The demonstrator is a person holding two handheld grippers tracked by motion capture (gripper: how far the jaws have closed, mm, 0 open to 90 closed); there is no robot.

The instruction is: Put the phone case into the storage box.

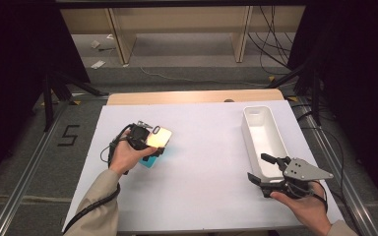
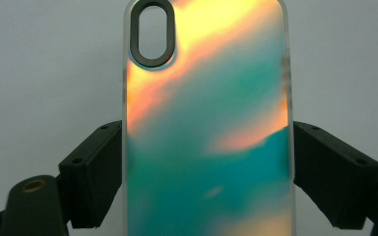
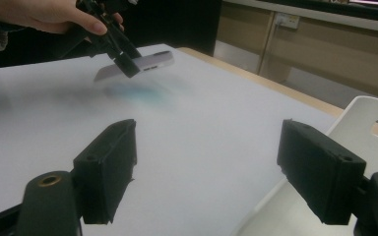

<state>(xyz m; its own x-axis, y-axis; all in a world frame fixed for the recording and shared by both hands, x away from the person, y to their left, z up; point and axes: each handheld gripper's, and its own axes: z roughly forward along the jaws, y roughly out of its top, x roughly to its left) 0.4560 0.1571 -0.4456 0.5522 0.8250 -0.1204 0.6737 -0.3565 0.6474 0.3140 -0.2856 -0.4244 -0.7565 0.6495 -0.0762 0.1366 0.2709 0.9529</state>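
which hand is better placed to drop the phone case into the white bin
Left, probably. The left gripper already clamps the phone case, lifted off the table. The right gripper sits open beside the white bin, nearer but holding nothing.

The rounded, glossy iridescent plastic phone case (image 2: 206, 128) shimmers orange and teal – smooth. At the right of the high view, a long white plastic bin (image 1: 265, 140) looks satin; the white table sheet (image 1: 202, 172) – matt.
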